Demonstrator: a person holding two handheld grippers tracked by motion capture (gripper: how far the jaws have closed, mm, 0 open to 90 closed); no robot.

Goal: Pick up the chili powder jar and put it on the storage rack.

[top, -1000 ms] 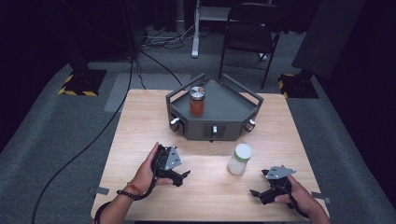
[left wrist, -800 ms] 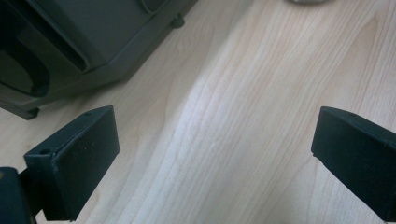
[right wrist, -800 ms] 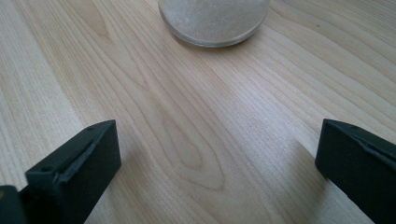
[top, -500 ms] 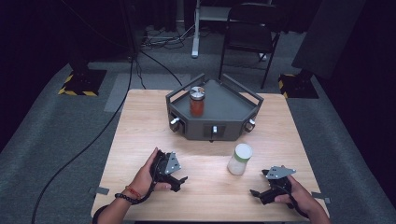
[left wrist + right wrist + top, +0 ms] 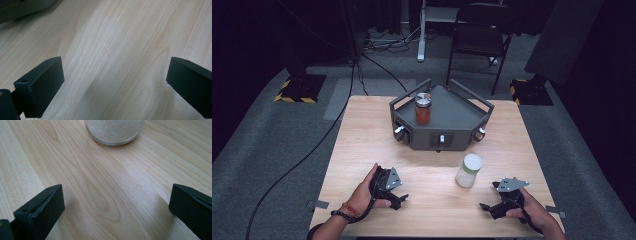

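A white jar with a pale green lid (image 5: 469,170) stands on the wooden table (image 5: 362,130), right of centre; its frosted base (image 5: 114,131) shows at the top of the right gripper view. A jar of red-orange contents with a metal lid (image 5: 423,108) stands on a dark grey angular tray (image 5: 457,107) at the table's far middle. My left gripper (image 5: 401,199) rests low at the front left, open, with only bare wood between its jaws. My right gripper (image 5: 486,207) rests at the front right, open, short of the white jar.
The tray has raised rails and knobs (image 5: 441,140) on its front face. A black chair (image 5: 482,30), cables (image 5: 382,65) and black-and-yellow stand bases (image 5: 294,90) sit on the grey floor beyond the table. Tape marks (image 5: 320,204) lie at the table's front corners.
My left gripper has drifted slightly nearer the front edge and lower. The right gripper and both jars have stayed put.
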